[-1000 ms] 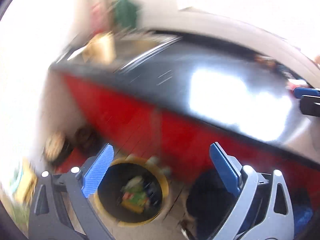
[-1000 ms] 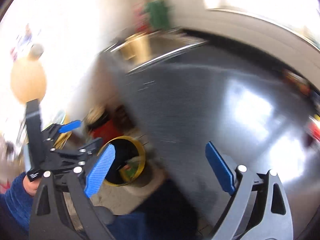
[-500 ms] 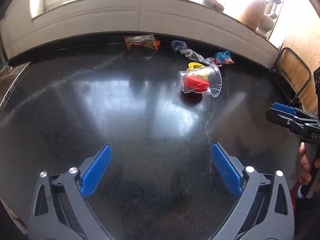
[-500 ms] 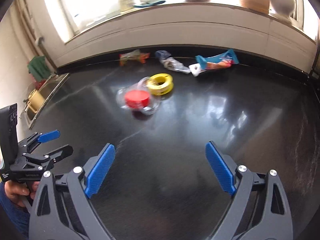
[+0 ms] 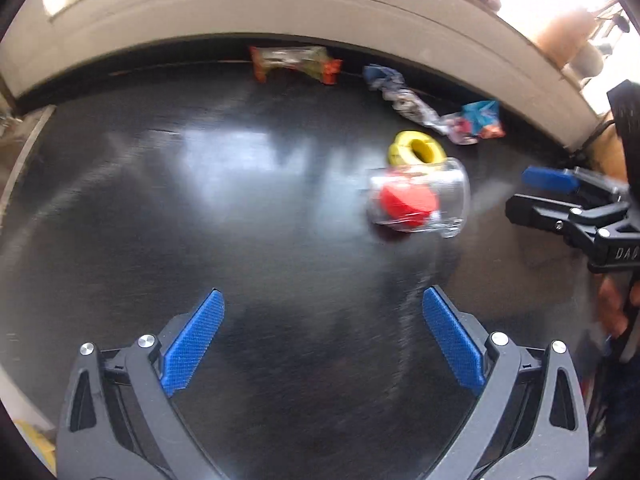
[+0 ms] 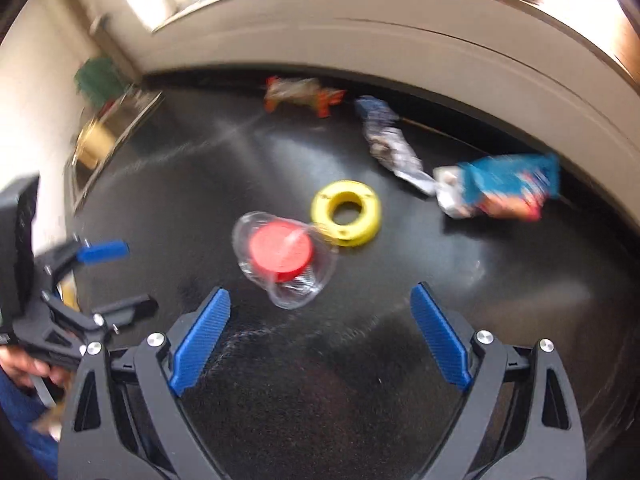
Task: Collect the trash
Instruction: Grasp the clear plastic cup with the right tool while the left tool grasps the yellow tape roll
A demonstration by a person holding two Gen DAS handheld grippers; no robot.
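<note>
A clear plastic cup with a red lid inside (image 5: pixel 416 202) lies on its side on the black counter (image 5: pixel 224 216); it also shows in the right wrist view (image 6: pixel 284 258). A yellow tape ring (image 6: pixel 346 213) touches it, also seen in the left wrist view (image 5: pixel 416 153). Near the back wall lie an orange wrapper (image 6: pixel 302 96), a crumpled silver-blue wrapper (image 6: pixel 388 144) and a blue snack bag (image 6: pixel 504 186). My left gripper (image 5: pixel 322 338) is open and empty, short of the cup. My right gripper (image 6: pixel 320 336) is open and empty, just in front of the cup.
A sink (image 6: pixel 108 128) is set into the counter's left end. A beige wall ledge (image 5: pixel 320 8) runs behind the trash, with pots (image 5: pixel 568 36) on the sill at the right. The right gripper shows at the right edge of the left wrist view (image 5: pixel 560 200).
Both grippers swung up from the yellow-rimmed bin on the floor to the counter, then moved closer to the cup and ring. Both jaws stayed open.
</note>
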